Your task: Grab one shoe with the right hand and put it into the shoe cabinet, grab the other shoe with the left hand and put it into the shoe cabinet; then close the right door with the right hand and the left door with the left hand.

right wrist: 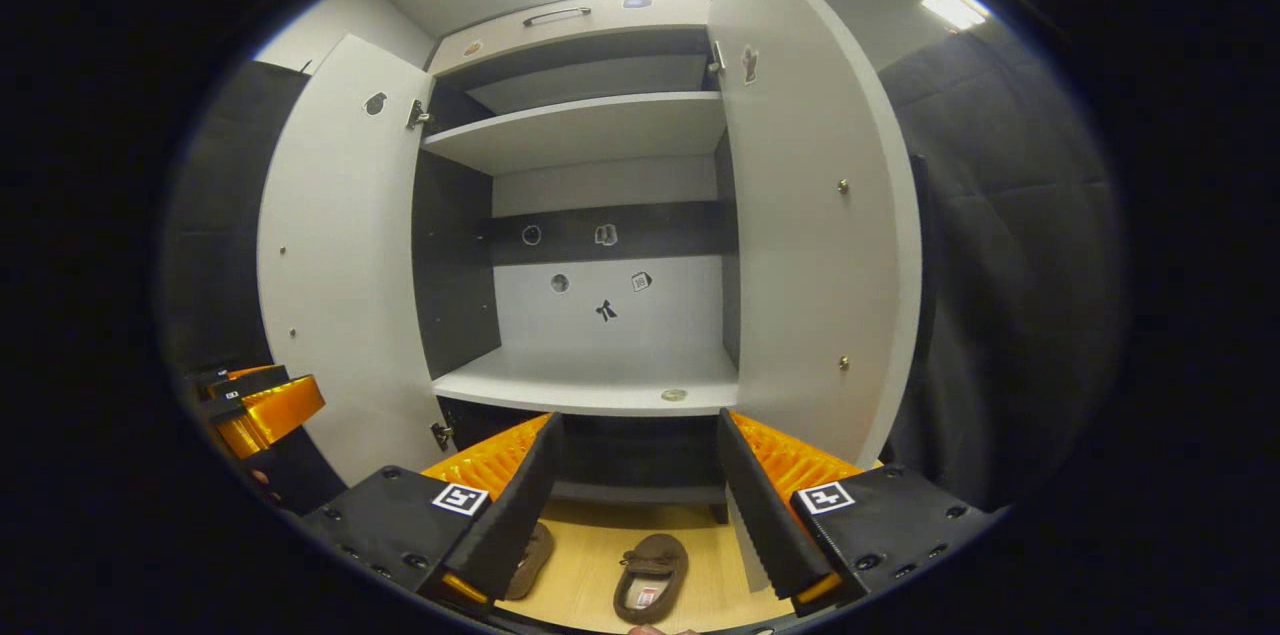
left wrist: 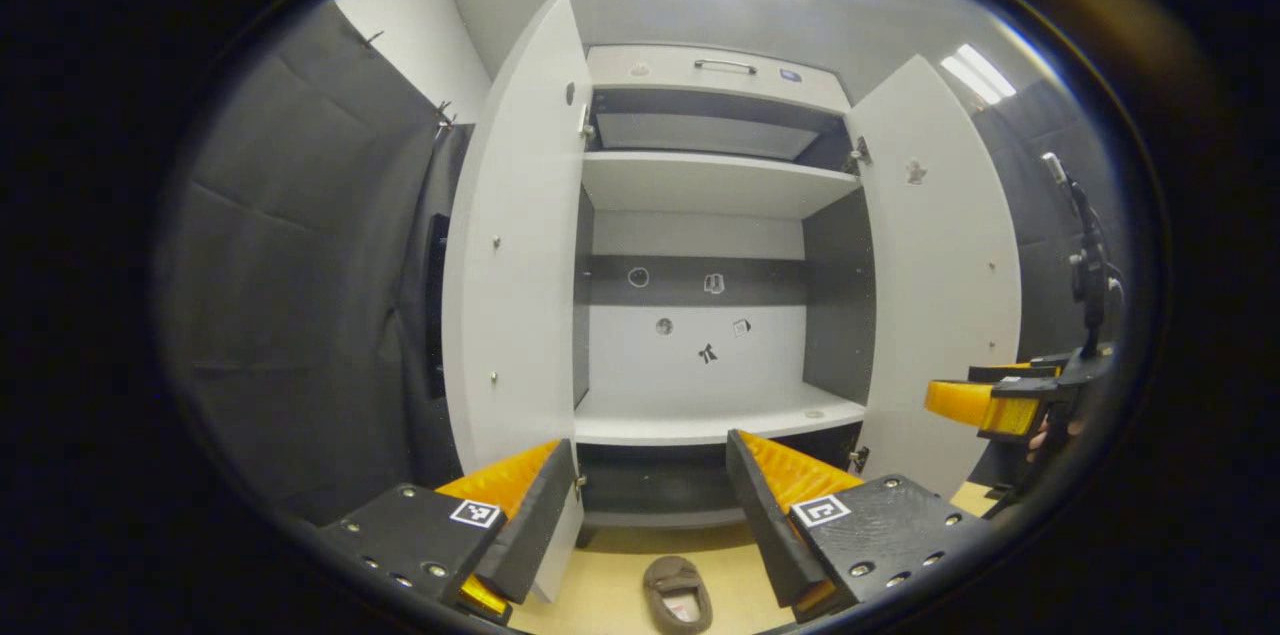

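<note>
- Two brown, soft-looking slippers with pale insoles lay on the tan floor in front of the cabinet. In the right gripper view one slipper (right wrist: pixel 651 577) lay in the open between that gripper's fingers, and the second slipper (right wrist: pixel 530 560) lay just beside it, partly hidden behind the left finger. In the left gripper view one brown slipper (left wrist: pixel 679 594) showed low between the fingers. Neither was on a shelf yet.
- The right gripper (right wrist: pixel 640 505) had its fingers spread wide and held nothing. The left gripper (left wrist: pixel 650 515) was likewise parted and empty. Both hung above the floor, apart from the shoes.
- Risk at the grasp: the slippers looked limp, so a pinch on a thin edge could fold the upper and let the shoe sag or slip out on the way up.
- Risk between the shoes: they lay close together, so fingers coming down on one could nudge or catch the other.
- The tall white shoe cabinet (right wrist: pixel 590 130) stood with its left door (right wrist: pixel 335 255) and right door (right wrist: pixel 800 215) swung wide, and the lower white shelf (right wrist: pixel 590 380) bare.
- Risk at placing: a shoe set near the shelf's front lip could overhang and block a door, or fall.
- Risk at the doors: both stood near the grippers' paths, so a raised shoe or finger might knock one.
</note>
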`<action>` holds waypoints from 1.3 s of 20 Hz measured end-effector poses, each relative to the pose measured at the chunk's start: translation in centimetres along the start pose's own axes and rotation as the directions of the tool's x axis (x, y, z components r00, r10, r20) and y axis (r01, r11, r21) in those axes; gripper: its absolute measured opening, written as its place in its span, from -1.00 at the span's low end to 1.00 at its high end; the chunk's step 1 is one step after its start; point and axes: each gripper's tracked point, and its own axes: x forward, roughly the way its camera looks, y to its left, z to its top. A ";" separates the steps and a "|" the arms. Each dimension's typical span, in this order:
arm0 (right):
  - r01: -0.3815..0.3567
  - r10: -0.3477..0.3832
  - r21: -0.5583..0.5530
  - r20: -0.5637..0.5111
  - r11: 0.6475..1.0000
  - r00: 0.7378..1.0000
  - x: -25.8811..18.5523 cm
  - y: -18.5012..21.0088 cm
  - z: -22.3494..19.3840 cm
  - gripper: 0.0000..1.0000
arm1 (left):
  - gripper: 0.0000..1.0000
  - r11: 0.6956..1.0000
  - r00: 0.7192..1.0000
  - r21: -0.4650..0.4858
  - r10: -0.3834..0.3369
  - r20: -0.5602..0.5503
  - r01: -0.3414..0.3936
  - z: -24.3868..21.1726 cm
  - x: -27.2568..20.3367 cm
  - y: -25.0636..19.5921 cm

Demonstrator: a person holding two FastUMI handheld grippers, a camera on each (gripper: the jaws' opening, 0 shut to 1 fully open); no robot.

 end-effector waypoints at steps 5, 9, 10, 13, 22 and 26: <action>-0.016 0.017 0.016 -0.075 1.000 0.997 1.5 0.9 -2.4 0.92 | 0.89 1.000 1.000 -0.020 -0.011 -0.010 0.010 -0.5 0.2 -0.4; -0.089 0.096 0.042 -0.222 0.995 0.970 2.5 2.9 -6.7 0.93 | 0.89 1.000 1.000 -0.022 -0.019 -0.017 0.019 -1.1 0.0 -0.7; -0.106 0.115 0.050 -0.252 0.993 0.961 2.7 3.4 -7.8 0.93 | 0.89 0.999 1.000 -0.025 -0.021 -0.023 0.020 -1.4 -0.1 -0.7; -0.136 0.142 0.043 -0.347 0.990 0.927 3.2 4.4 -11.6 0.93 | 0.89 0.999 0.999 -0.033 -0.023 -0.040 0.022 -2.3 -0.3 -0.7; -0.200 0.206 0.083 -0.650 0.976 0.732 3.3 6.4 -25.8 0.89 | 0.78 0.998 0.991 -0.012 -0.063 -0.118 0.063 -6.3 -0.5 -1.7; -0.155 0.218 0.153 -0.696 0.976 0.684 4.2 6.6 -29.5 0.93 | 0.78 0.997 0.985 -0.032 -0.080 -0.153 0.076 -8.0 -0.3 -2.0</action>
